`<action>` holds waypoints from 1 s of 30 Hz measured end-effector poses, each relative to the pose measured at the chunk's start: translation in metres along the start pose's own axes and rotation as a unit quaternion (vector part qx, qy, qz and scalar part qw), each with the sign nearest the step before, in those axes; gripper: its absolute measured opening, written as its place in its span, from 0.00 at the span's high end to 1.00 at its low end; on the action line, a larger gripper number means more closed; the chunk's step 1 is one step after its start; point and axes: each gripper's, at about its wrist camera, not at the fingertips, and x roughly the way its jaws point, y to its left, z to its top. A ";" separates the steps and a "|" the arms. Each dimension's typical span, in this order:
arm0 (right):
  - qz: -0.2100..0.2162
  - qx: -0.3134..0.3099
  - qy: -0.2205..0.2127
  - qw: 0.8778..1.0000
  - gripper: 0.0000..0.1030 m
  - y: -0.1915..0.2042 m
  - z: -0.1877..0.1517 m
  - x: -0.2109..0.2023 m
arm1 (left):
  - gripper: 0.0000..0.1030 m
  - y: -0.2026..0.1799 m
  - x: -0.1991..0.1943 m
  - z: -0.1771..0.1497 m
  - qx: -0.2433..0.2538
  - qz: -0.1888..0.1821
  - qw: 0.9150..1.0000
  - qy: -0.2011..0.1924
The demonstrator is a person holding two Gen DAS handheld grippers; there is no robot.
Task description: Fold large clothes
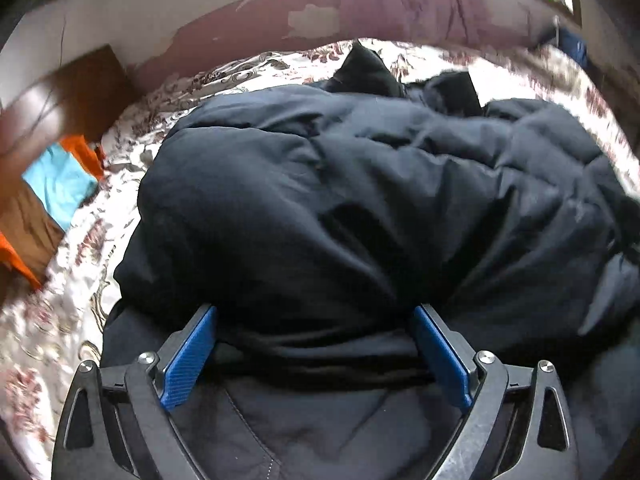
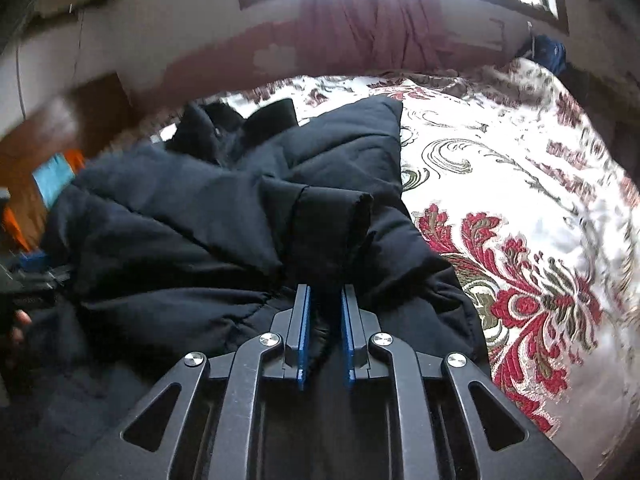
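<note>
**A:** Start at the left. What do you have there?

**B:** My left gripper (image 1: 314, 354) stands spread wide, and a thick roll of the black padded jacket (image 1: 360, 200) bulges between its fingers. The blue pads (image 1: 190, 358) sit beside the cloth; I can't say they press on it, so I call that claw released. Beyond it the jacket heaps up and away from me across the floral bedspread (image 1: 60, 320).

**A:** And the middle?

**B:** The bulk of the jacket (image 2: 180, 240), puffy and rumpled, with a folded corner poking up toward the far wall. I judge its long axis runs across my two claws, left to right, not away from me.

**A:** And the right side?

**B:** My right gripper (image 2: 325, 332) is nearly closed, clenched on a thin pinch of the jacket's near edge; a dark fold of fabric shows between its pads. A cuffed sleeve end (image 2: 336, 216) lies just ahead of it. Right of that is bare bedspread (image 2: 540, 240).

**A:** So which hand leads?

**B:** The right, I'd judge. It already has cloth, and the open bedspread lies to its side. The left sits against the thickest part and would need to clamp before it could help.
</note>
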 end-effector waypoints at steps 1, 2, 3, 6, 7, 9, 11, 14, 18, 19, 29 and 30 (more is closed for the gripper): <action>-0.006 -0.007 0.001 1.000 0.87 0.003 0.000 0.002 | 0.06 -0.002 0.002 0.001 0.002 0.009 1.000 0.005; -0.011 -0.012 0.002 1.000 0.87 0.005 0.001 0.004 | 0.06 -0.004 0.003 0.002 0.002 0.015 1.000 0.010; -0.010 -0.011 0.002 1.000 0.87 0.004 0.001 0.004 | 0.05 -0.005 0.003 0.002 0.003 0.020 1.000 0.015; 0.020 0.012 -0.004 1.000 0.86 -0.006 0.001 -0.002 | 0.05 -0.007 0.003 0.005 0.004 0.025 0.999 0.027; 0.031 0.021 -0.006 0.999 0.85 -0.010 0.001 -0.003 | 0.05 -0.004 0.001 0.006 -0.001 0.017 1.000 0.025; 0.060 0.036 -0.011 0.998 0.77 -0.016 -0.001 -0.007 | 0.04 -0.001 -0.003 0.005 0.000 0.006 1.000 0.022; 0.072 0.039 -0.012 0.997 0.66 -0.016 0.000 -0.010 | 0.04 0.002 -0.007 0.006 0.013 -0.011 0.999 0.029; 0.069 0.024 -0.020 0.997 0.45 -0.012 0.004 -0.019 | 0.04 0.008 -0.013 0.014 0.039 -0.039 0.997 0.046; 0.061 -0.009 -0.012 0.998 0.42 -0.009 0.028 -0.022 | 0.04 0.023 -0.024 0.034 0.041 -0.070 0.996 0.026; 0.058 -0.017 -0.008 0.998 0.42 -0.008 0.038 -0.021 | 0.04 0.028 -0.027 0.041 0.035 -0.083 0.996 0.015; 0.092 0.018 0.035 0.995 0.37 0.003 0.165 0.062 | 0.04 0.034 0.029 0.154 -0.034 -0.135 0.989 -0.043; 0.094 0.023 0.039 0.994 0.38 0.007 0.175 0.075 | 0.04 0.033 0.038 0.167 -0.048 -0.138 0.988 -0.045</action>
